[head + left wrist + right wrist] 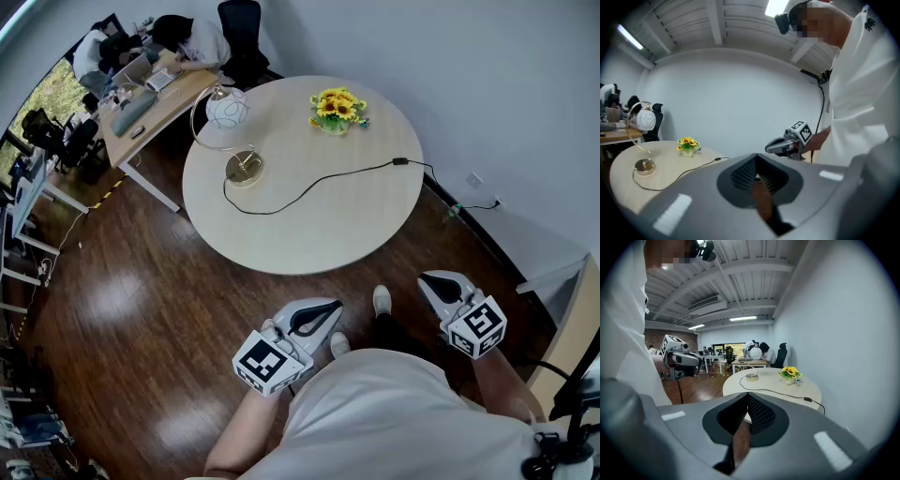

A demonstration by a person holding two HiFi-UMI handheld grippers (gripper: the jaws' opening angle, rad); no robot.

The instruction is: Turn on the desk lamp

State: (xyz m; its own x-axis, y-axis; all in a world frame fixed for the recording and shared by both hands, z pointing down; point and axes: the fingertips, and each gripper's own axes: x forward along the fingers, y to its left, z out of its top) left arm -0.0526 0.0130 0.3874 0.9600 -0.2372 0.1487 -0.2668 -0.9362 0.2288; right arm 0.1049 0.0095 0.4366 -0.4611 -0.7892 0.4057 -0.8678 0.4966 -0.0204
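The lamp (244, 167) stands by the far left edge of the round table (319, 234), its globe showing no clear glow. Its cord (309, 186) crosses the top to an inline switch (400, 161) near the right edge, and flowers (337, 110) sit at the far edge. The left gripper (322, 316) and right gripper (439, 287) hang off the near edge, well apart from the lamp, each with jaws pressed together on nothing. By my reading nothing is done yet: the reach and the switching both remain.
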